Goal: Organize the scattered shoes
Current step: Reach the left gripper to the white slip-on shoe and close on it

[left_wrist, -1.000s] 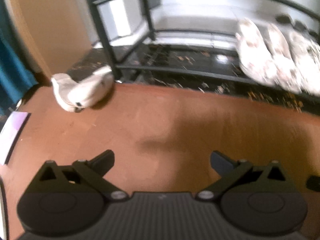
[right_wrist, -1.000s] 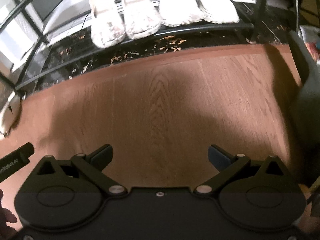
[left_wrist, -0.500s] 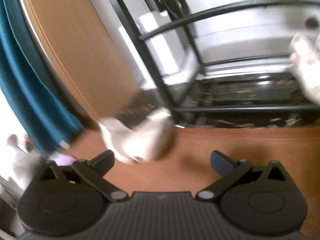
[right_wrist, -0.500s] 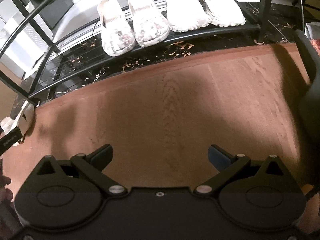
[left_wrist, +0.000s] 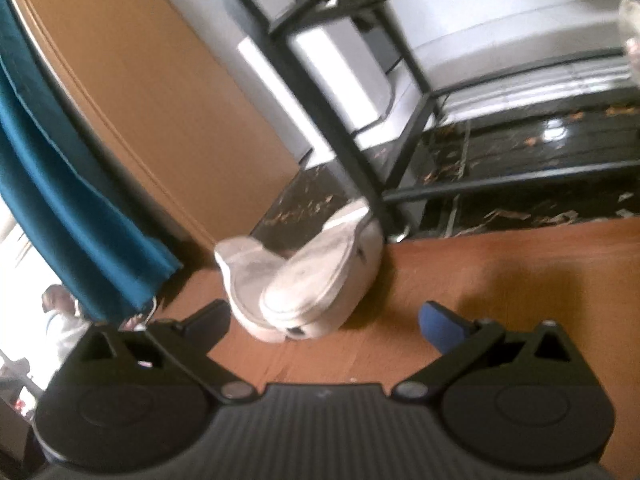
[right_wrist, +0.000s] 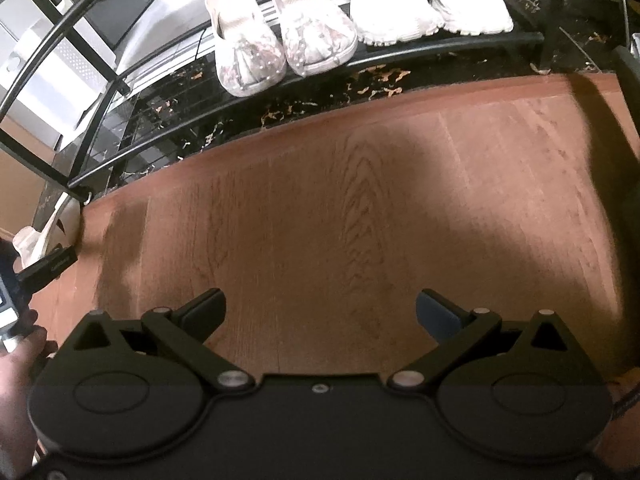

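A white shoe (left_wrist: pixel 304 280) lies on its side on the wooden floor beside the corner leg of the black metal shoe rack (left_wrist: pixel 344 148), its sole facing me. My left gripper (left_wrist: pixel 324 318) is open and empty, its fingers just short of the shoe on either side. The shoe also shows at the left edge of the right wrist view (right_wrist: pixel 44 228). My right gripper (right_wrist: pixel 320 306) is open and empty above bare floor. On the rack's low shelf (right_wrist: pixel 440 46) stand a pair of white beaded flats (right_wrist: pixel 280 36) and a pair of white sneakers (right_wrist: pixel 428 4).
A teal curtain (left_wrist: pixel 68 196) hangs at the left, next to a tan panel (left_wrist: pixel 160 92). Black marbled floor (left_wrist: pixel 520 168) runs under the rack. A dark object (right_wrist: pixel 628 120) stands at the right edge.
My left gripper swung left and moved closer to the fallen white shoe, which now sits between its fingertips. My right gripper moved slightly closer to the rack.
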Available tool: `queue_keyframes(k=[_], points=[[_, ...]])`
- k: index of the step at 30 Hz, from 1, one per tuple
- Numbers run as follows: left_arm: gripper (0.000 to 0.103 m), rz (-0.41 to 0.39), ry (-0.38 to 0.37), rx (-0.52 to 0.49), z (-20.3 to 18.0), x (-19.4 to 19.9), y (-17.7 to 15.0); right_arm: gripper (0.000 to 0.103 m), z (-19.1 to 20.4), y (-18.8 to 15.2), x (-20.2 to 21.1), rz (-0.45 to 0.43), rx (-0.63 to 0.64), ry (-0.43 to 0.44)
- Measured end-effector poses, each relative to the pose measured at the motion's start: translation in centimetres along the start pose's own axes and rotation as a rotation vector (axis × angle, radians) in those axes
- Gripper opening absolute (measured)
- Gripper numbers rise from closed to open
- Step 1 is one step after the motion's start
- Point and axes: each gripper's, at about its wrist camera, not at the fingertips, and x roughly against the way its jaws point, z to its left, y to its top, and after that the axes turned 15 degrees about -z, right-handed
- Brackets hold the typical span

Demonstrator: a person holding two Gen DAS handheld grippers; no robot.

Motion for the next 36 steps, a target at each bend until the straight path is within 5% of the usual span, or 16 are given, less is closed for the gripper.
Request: queue_keyframes(k=[7, 17, 23, 26, 36], points=[[0.095, 0.006, 0.088, -0.054, -0.4, -3.4, -2.2, 0.103, 0.6, 0.1, -1.2, 0.026, 0.025, 0.011], [0.091, -0.071, 0.066, -0.111, -1.9, -4.5, -2.2, 0.103, 3.4, 0.5, 1.5, -0.098, 0.054, 0.284], [0.091, -0.066, 0.01, 0.045, -1.0, -4.8, -0.4, 0.103, 6.3, -0.2, 4.0, -0.134, 0.081, 0.574], [0.086, -0.032, -0.018, 0.121, -0.4, -5.3, -0.1, 0.103, 7.1, -0.3, 4.3, -0.146, 0.09, 0.611], [0.079, 0.002, 0.086, -0.107, -2.9, -7.1, -1.6, 0.103, 8.0, -0.2, 4.3, -0.154, 0.086, 0.647]])
